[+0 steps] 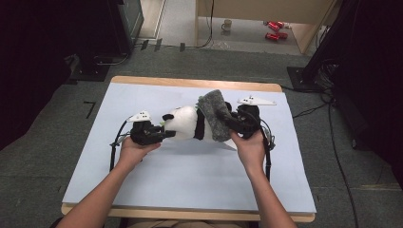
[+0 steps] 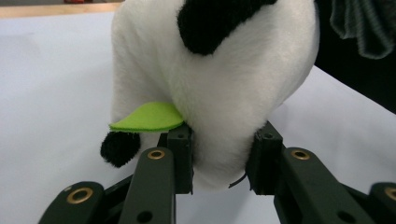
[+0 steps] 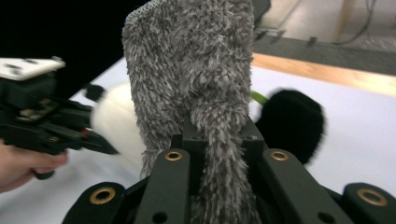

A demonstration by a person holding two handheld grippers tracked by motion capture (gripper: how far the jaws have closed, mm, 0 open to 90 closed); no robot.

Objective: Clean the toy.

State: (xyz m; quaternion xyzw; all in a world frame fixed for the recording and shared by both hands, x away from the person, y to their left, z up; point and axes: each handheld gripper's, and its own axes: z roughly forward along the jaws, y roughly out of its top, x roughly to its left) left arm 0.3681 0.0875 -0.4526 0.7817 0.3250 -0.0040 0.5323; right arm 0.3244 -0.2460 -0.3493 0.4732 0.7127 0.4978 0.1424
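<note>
Pinching the white end of the plush panda (image 2: 219, 93), my left gripper (image 2: 224, 161) pressed both pads into its fur. My right gripper (image 3: 219, 158) clamped a fold of grey fuzzy cloth (image 3: 191, 74) draped over the panda, mid-table on the pale blue mat (image 1: 190, 180).

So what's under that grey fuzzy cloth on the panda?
The grey cloth, pinched by the right gripper, drapes over the plush panda's black-and-white middle. The panda's white end, held by the left gripper, stays uncovered. What lies beneath the cloth is hidden.
</note>
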